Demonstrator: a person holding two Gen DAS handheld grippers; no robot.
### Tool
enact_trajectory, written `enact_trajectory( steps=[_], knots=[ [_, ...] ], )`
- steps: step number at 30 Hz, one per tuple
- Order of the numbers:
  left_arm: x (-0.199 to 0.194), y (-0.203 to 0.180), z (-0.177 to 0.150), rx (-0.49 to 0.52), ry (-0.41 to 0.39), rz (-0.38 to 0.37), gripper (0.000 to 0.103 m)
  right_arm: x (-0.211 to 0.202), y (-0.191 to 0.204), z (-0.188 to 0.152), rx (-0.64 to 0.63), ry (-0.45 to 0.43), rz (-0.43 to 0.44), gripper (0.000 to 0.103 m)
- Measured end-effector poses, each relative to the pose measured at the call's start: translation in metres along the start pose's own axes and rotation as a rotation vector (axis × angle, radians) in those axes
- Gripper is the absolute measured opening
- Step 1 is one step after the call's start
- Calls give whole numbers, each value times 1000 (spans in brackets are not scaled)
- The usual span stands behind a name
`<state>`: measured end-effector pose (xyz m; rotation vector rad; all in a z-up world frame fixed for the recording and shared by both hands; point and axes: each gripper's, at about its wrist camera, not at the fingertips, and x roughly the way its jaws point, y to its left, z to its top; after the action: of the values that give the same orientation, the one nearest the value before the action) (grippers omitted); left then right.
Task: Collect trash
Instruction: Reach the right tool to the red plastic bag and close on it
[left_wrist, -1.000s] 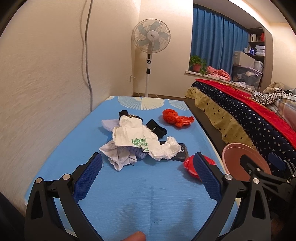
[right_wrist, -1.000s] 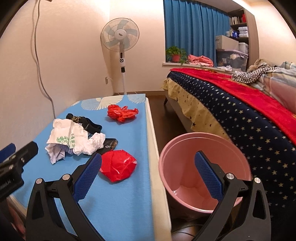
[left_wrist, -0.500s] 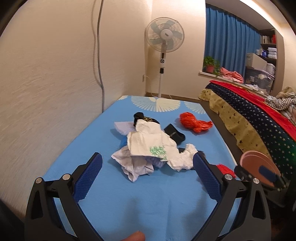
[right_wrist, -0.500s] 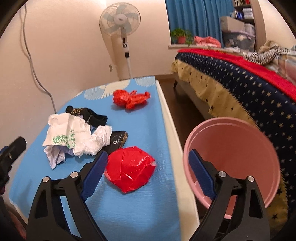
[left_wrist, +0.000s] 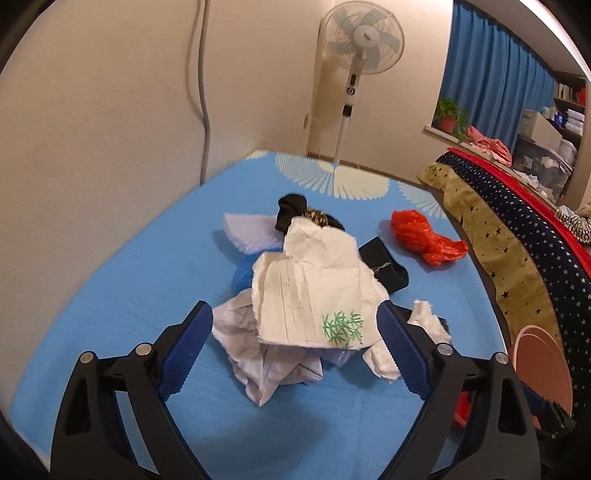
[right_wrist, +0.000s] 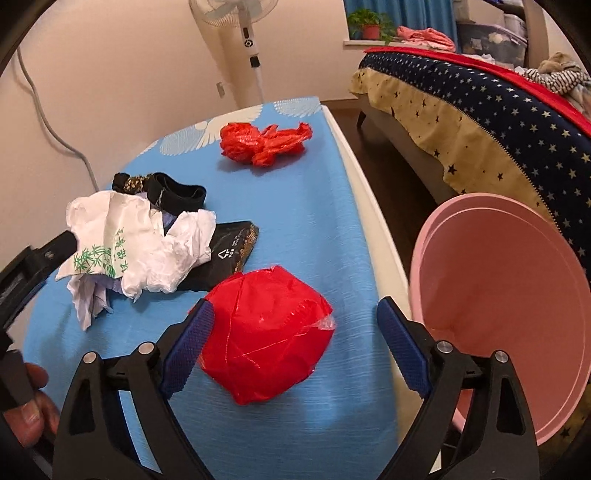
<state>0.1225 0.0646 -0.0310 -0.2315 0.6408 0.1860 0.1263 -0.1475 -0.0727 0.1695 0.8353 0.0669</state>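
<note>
1. Left wrist view: our left gripper (left_wrist: 295, 347) has closed in, spread wide around the crumpled white paper (left_wrist: 310, 291) on the worktop (left_wrist: 110, 295).
2. Our right gripper (right_wrist: 291, 343), also unclenched, now straddles the red plastic wad (right_wrist: 266, 336); the pink bin (right_wrist: 509, 295) waits beside it, so both grasps look imminent.

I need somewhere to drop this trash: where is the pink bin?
The pink bin stands on the floor right of the blue table, beside the starry bedspread, just past the right gripper.

A standing fan (left_wrist: 360, 37) stood far back; a star-patterned bed (right_wrist: 480, 99) lay right, before blue curtains (left_wrist: 491, 77).
</note>
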Motion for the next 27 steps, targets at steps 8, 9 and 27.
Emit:
enact_trajectory(
  steps=[8,9,27],
  knots=[
    [11,-1,-3,-22,34,-67,47,0,5,-1,-24,2,25,76],
    [10,-2,-2,-21,31,-78,43,0,7,-1,-29,-2,33,69],
    [-29,-12,10,29,-56,-180,12,-37,-5,7,-3,-112,52,29]
  ],
)
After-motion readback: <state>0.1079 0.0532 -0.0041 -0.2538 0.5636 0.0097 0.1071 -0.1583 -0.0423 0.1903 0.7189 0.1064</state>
